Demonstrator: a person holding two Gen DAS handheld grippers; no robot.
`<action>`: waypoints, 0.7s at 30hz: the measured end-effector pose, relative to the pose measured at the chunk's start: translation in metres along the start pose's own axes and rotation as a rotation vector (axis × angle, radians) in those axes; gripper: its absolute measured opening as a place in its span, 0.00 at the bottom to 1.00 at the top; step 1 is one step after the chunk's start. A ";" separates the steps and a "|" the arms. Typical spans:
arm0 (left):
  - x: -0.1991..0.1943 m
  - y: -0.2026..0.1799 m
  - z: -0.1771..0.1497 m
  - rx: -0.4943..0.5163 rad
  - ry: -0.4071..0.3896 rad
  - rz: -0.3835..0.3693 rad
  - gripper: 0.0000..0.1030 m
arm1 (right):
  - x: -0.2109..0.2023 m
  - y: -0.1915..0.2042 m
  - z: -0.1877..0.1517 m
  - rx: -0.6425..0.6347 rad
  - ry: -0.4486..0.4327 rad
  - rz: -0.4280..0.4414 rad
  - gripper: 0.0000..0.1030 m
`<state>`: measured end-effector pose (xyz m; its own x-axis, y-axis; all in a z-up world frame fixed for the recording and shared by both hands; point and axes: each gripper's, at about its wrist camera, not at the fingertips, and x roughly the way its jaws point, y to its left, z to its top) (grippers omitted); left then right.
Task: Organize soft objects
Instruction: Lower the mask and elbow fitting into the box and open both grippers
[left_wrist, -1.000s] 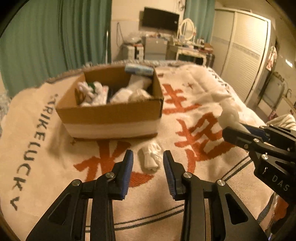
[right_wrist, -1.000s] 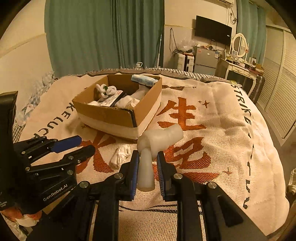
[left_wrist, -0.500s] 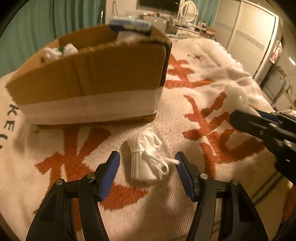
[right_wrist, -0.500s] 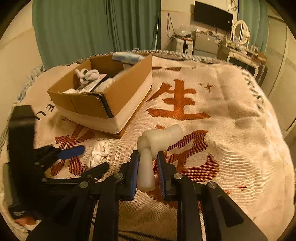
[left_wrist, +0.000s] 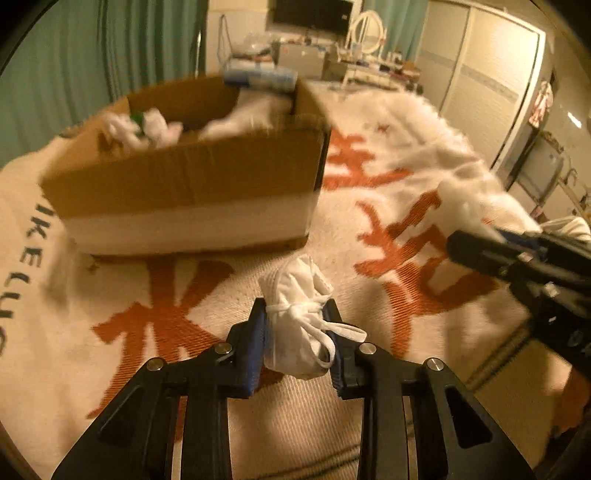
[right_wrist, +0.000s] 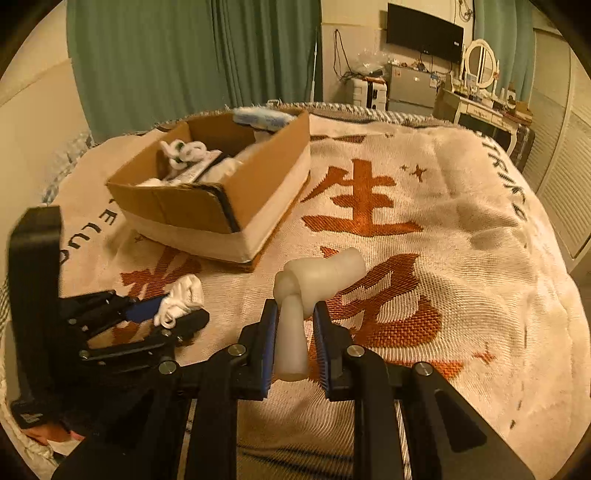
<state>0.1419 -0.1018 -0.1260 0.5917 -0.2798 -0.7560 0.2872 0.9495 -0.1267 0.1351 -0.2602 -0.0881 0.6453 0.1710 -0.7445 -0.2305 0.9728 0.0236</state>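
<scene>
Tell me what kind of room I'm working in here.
Most likely a bedroom: the cardboard box sits on a blanket-covered bed, with a vanity mirror, a wall-mounted TV and green curtains behind.

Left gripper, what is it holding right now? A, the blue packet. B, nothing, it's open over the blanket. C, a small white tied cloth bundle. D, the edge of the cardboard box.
C: the left gripper has its blue pads pressed on both sides of the white tied bundle.
</scene>
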 end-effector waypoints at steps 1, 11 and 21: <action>-0.013 0.000 0.002 0.002 -0.022 0.000 0.28 | -0.007 0.003 0.001 -0.005 -0.011 -0.001 0.18; -0.111 0.014 0.044 0.041 -0.237 0.063 0.28 | -0.086 0.049 0.041 -0.095 -0.190 0.027 0.18; -0.103 0.065 0.095 0.035 -0.275 0.127 0.28 | -0.062 0.082 0.114 -0.161 -0.250 0.103 0.18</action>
<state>0.1709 -0.0249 0.0043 0.8048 -0.1917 -0.5618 0.2209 0.9752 -0.0163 0.1590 -0.1732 0.0365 0.7672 0.3203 -0.5558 -0.4036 0.9144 -0.0302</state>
